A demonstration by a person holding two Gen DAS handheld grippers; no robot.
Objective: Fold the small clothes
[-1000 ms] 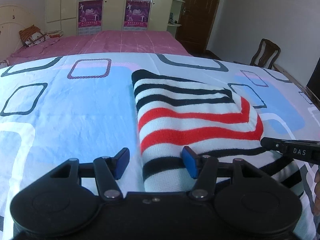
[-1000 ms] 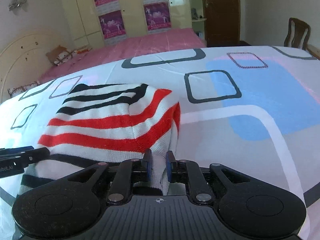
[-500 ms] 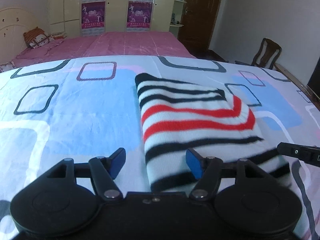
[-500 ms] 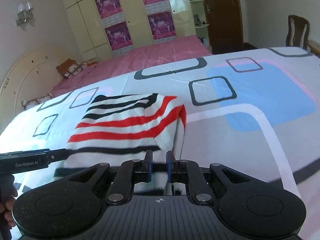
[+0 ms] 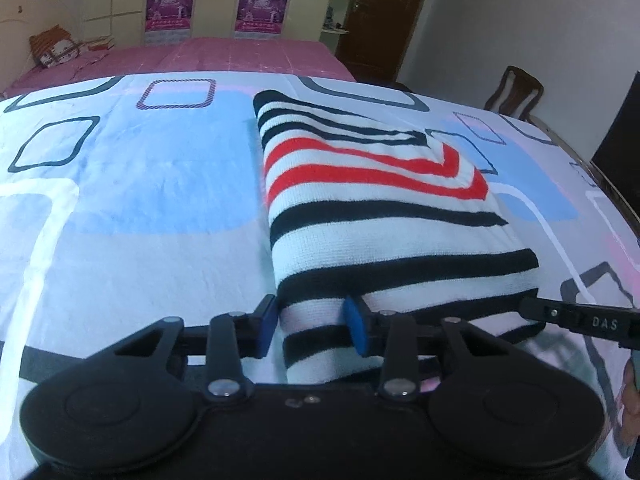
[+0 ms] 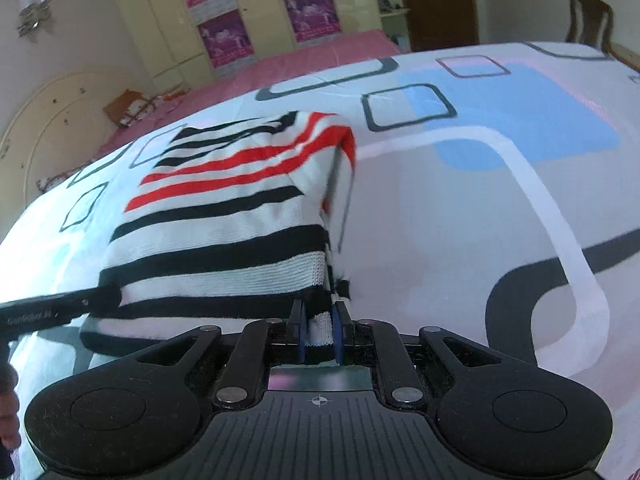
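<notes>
A folded sweater (image 5: 372, 184) with black, red and white stripes lies on the patterned bedsheet (image 5: 140, 184). My left gripper (image 5: 311, 329) straddles its near left corner. The jaws are closing, and the fabric lies flat between the blue pads without being bunched. In the right wrist view, the sweater (image 6: 224, 216) has its near right corner pinched in my right gripper (image 6: 319, 332), which is shut on it. One right gripper finger (image 5: 580, 320) shows at the sweater's near right edge in the left wrist view. The left gripper's finger (image 6: 60, 310) appears at the left of the right wrist view.
The sheet (image 6: 480, 200) spreads wide on both sides of the sweater. A pink bed (image 5: 224, 56) lies behind it, with a wardrobe and posters beyond. A wooden chair (image 5: 516, 88) and a dark door (image 6: 436, 0) are at the back right.
Both grippers have drawn back toward the near side, and the sweater's near edge came along. The left jaws have narrowed around the sweater's corner. The right gripper kept its hold.
</notes>
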